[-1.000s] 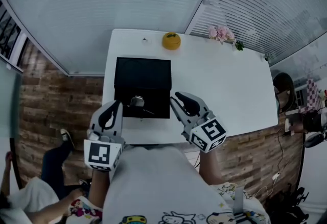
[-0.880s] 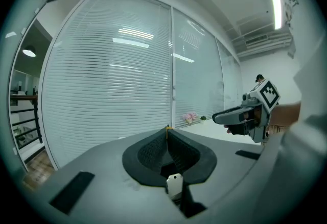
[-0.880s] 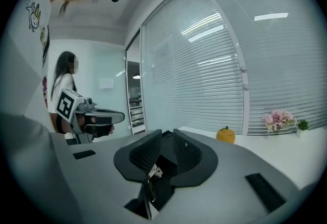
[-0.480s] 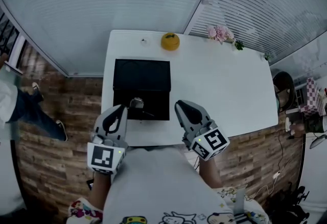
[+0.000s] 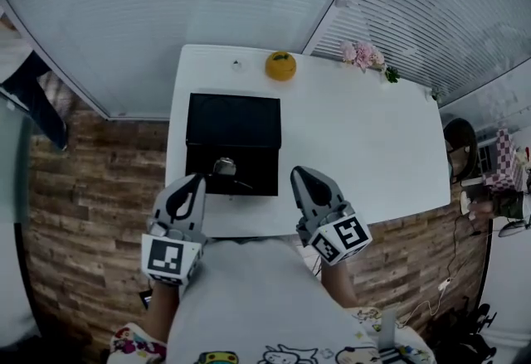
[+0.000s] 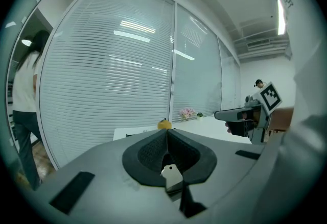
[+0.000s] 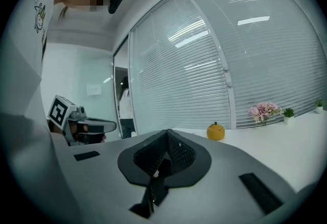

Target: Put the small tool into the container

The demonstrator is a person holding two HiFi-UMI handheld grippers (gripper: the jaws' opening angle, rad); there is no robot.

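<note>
The left gripper (image 5: pixel 196 180) has its jaws pressed together, with nothing in them. The right gripper (image 5: pixel 296 173) is pressed together too and holds nothing. Both hang over the near edge of the white table (image 5: pixel 365 138). Just ahead of the left gripper sits the black box (image 5: pixel 232 118). The small shiny tool (image 5: pixel 223 165) lies in its near part. Far ahead are an orange (image 5: pixel 280 65) and pink flowers (image 5: pixel 362 54)

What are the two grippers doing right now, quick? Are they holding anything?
The left gripper is closed and holds nothing.
The right gripper is closed and holds nothing.
</note>
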